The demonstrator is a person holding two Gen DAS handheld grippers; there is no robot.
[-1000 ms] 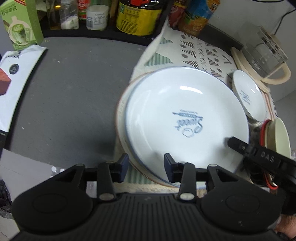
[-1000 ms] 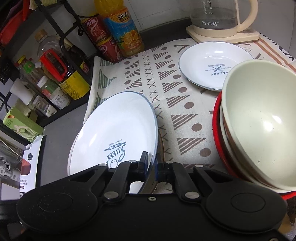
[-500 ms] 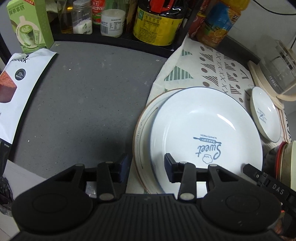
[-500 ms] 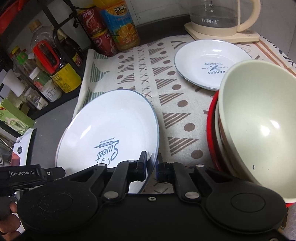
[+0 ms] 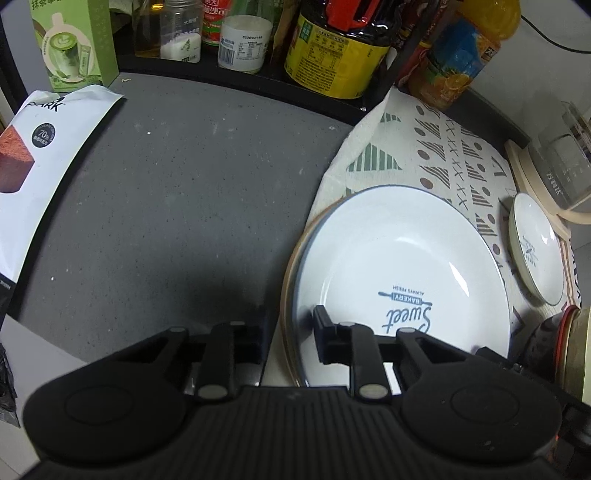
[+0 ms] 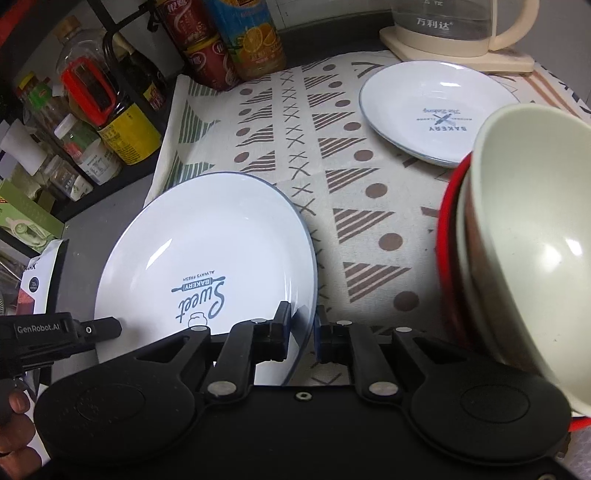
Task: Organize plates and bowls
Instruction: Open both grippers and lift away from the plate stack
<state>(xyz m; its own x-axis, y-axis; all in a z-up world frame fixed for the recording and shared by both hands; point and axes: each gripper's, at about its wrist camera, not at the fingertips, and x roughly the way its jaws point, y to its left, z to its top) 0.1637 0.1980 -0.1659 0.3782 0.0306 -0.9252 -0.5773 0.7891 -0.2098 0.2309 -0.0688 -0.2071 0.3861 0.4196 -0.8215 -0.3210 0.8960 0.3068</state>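
Observation:
A large white plate (image 5: 399, 258) (image 6: 207, 240) printed "Sweet Bakery" lies on a brown-rimmed plate (image 5: 291, 266) at the cloth's left edge. My left gripper (image 5: 290, 326) straddles the left rims of both plates. Its jaws are closing, and a gap still shows beside the outer finger. My right gripper (image 6: 303, 325) has the white plate's right rim between its fingers. Those jaws are opening and no longer pinch the rim. A small white plate (image 6: 436, 107) (image 5: 535, 251) lies farther back. A cream bowl (image 6: 535, 240) sits tilted in a stack inside a red bowl (image 6: 447, 221).
A glass kettle (image 6: 454, 33) stands at the back right. Bottles and jars (image 5: 325, 48) fill a black rack at the back left. A white pouch (image 5: 44, 155) and a green carton (image 5: 70, 40) lie on the grey counter (image 5: 166, 203). A patterned cloth (image 6: 332, 166) covers the right side.
The white plate came down from a tilt to lie flat on the brown-rimmed plate. My left gripper shifted to the plates' left rim and narrowed. The right jaws parted slightly.

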